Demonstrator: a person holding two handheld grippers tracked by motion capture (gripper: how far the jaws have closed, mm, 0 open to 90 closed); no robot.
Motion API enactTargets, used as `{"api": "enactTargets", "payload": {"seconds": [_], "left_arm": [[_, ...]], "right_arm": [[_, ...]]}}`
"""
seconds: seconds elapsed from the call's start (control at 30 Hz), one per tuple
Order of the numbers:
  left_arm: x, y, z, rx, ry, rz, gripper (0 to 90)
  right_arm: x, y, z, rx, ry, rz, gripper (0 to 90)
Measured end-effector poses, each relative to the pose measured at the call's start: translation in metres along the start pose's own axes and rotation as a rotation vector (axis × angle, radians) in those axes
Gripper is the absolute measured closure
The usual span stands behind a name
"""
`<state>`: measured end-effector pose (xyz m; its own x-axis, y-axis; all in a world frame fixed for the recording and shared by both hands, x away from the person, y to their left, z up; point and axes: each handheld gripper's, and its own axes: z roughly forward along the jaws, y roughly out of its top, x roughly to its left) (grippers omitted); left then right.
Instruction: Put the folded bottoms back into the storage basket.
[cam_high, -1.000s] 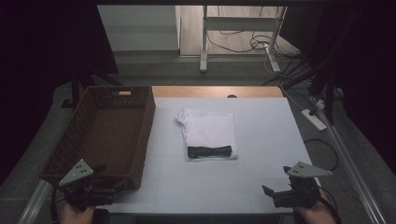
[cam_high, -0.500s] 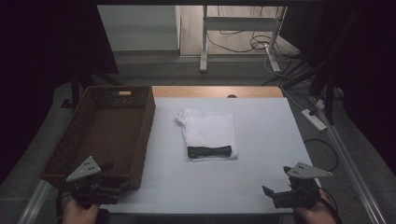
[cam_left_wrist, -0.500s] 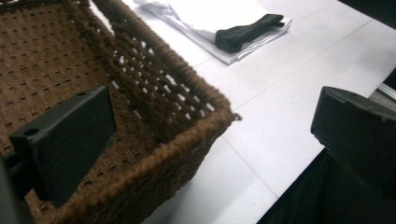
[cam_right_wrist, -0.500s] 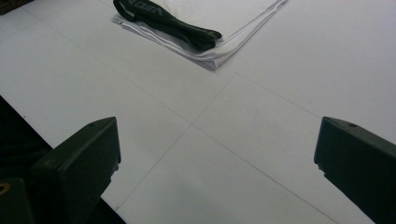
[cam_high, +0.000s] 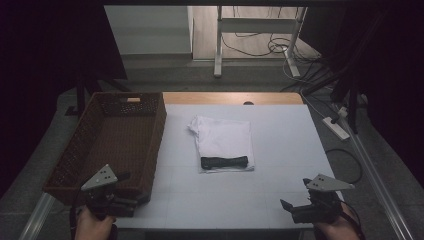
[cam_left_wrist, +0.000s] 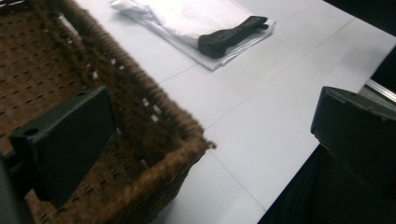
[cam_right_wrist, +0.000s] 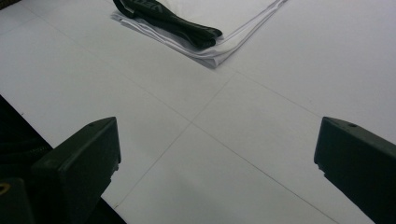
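Left hand-held gripper (cam_high: 131, 199), jaws apart, hangs over the wicker basket's (cam_high: 90, 145) near corner. Right hand-held gripper (cam_high: 286, 206), jaws apart, hovers above the desk (cam_high: 280, 145); folded white shirt (cam_high: 223, 137) with black belt (cam_high: 224, 162) lies ahead.

no readable text, labels, brands or numbers, markings on the black band (cam_left_wrist: 232, 35) too blurred to read

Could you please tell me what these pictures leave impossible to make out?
- Black item on the folded white cloth: too dark and small in the high view to identify.
- Basket floor near the left gripper: hidden by the near wall in the high view.
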<state>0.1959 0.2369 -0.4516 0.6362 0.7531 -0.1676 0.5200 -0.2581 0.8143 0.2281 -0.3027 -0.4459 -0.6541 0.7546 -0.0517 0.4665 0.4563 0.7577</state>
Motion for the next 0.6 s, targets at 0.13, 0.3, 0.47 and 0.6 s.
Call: {"api": "enactTargets", "payload": {"seconds": [0.13, 0.3, 0.47, 0.6], "left_arm": [[-0.003, 0.004, 0.005, 0.004, -0.004, 0.015, 0.0], [-0.006, 0.009, 0.012, -0.003, -0.017, 0.015, 0.0], [-0.009, 0.014, 0.022, 0.005, -0.034, 0.017, 0.0], [-0.012, 0.019, 0.029, 0.009, -0.043, 0.018, 0.0]], "right_arm": [[0.0, 0.0, 0.0, 0.004, -0.002, -0.004, 1.2], [0.0, 0.0, 0.0, 0.005, -0.002, -0.005, 1.2], [0.001, 0.0, 0.001, 0.009, -0.002, -0.008, 1.2], [0.001, 0.0, 0.001, 0.012, -0.003, -0.014, 1.2]]}}
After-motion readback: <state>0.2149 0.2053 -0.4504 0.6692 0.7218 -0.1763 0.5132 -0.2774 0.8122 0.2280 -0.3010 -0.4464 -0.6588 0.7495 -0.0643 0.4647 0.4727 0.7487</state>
